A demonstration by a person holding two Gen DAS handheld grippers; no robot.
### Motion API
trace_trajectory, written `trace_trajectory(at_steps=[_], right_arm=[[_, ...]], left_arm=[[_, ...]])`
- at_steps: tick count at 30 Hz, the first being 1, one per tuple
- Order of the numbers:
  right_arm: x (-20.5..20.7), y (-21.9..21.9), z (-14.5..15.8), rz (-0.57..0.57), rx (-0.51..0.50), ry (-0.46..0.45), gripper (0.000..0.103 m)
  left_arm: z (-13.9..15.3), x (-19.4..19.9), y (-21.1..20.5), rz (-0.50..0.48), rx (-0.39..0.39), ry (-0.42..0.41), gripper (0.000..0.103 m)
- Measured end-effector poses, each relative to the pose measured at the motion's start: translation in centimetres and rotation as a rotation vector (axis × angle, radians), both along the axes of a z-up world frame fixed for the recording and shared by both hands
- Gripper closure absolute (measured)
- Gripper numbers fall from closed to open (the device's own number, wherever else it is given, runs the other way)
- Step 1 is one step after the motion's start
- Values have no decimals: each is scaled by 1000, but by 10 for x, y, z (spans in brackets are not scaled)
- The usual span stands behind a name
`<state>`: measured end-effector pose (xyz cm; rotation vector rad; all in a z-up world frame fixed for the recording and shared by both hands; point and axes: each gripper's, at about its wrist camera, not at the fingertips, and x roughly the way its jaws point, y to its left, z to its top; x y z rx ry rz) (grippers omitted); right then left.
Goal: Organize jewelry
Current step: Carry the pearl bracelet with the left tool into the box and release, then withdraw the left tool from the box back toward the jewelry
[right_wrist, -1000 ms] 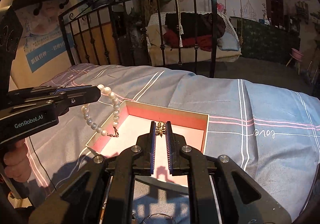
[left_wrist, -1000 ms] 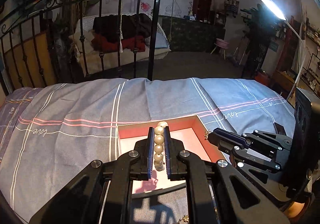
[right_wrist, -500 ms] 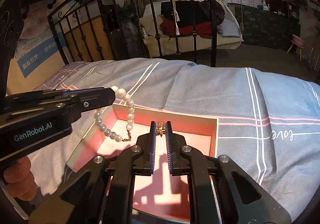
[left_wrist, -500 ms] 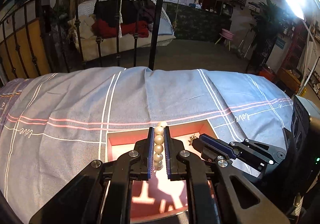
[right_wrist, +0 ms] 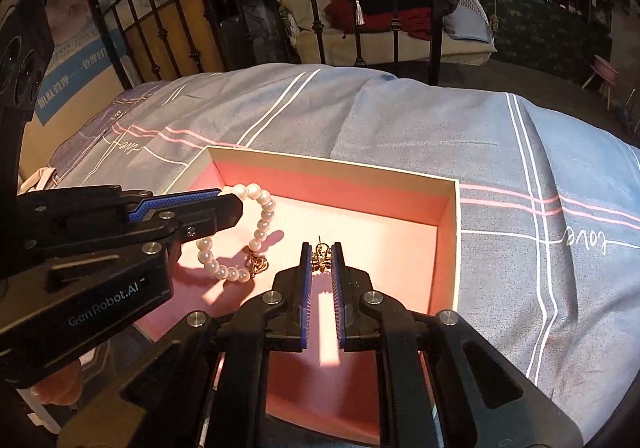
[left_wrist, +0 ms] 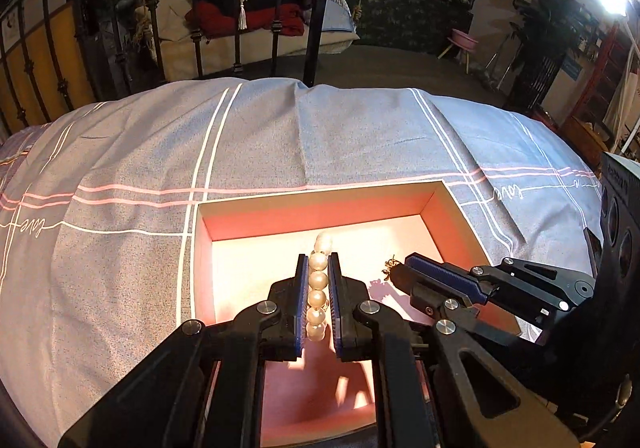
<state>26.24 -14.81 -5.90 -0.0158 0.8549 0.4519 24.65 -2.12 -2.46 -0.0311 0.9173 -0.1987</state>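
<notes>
An open pink-lined box (left_wrist: 320, 207) (right_wrist: 448, 215) lies on the striped blue bedspread. My left gripper (left_wrist: 318, 260) is shut on a white pearl bracelet (left_wrist: 318, 284) and holds it inside the box. In the right wrist view the bracelet (right_wrist: 260, 226) hangs in a loop from the left gripper (right_wrist: 236, 207), its gold clasp touching the box floor. My right gripper (right_wrist: 321, 250) is shut on a small gold earring (right_wrist: 321, 258) and holds it over the box floor. The earring (left_wrist: 390, 266) also shows at the right gripper's tip (left_wrist: 400, 270) in the left wrist view.
The bedspread (left_wrist: 160, 151) surrounds the box on all sides. A black iron bed rail (right_wrist: 434, 7) stands at the far edge. A swing seat with dark and red clothes (left_wrist: 256, 11) is beyond it. A hand (right_wrist: 60, 384) holds the left gripper.
Both grippers have moved forward and down into the box. The bracelet's lower end now rests on the box floor. Both remain shut on their pieces.
</notes>
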Motion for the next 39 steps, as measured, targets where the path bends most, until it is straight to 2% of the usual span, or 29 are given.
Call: trace_trajectory(at_steps=[6,18,20,21,22,23,24,25,27,28,33,35,39], right_arm=[[-3,1,-7,15,-19,20,93],[-7,5,-10,29,-66,37,93],[-9,4,-8,29,-61,27,92],[-9,3,-7,26,-59,25,92],[-10,3,-6,23,-61,24,89],[-11,2,-5,21,-58,22,85],[-12,2,-4,19,-56,18,69],[-15,1,-2,14,-54,5,44],[-21,-3,6,0,-42,-35,24],[-25,-5,11,-7,-33,-54,19],[-54,-28,39,-73,16,-142,18],[-71,-41,45,-90,25,-167,13],[-104,-65,34,-134,6,-143,13]], left_arm=[[-4,1,0,17,44,29,94],[-13,4,0,43,60,94,92],[-12,2,1,49,61,86,80],[-10,1,1,55,67,78,64],[-7,-1,2,59,69,64,53],[-4,-2,3,61,67,50,51],[-1,-3,3,62,65,41,49],[2,-5,4,63,61,34,45],[9,-9,4,63,54,14,38],[13,-13,5,63,51,2,34],[36,-48,12,59,7,-85,22],[41,-68,17,58,-8,-105,19],[32,-110,28,44,-14,-103,18]])
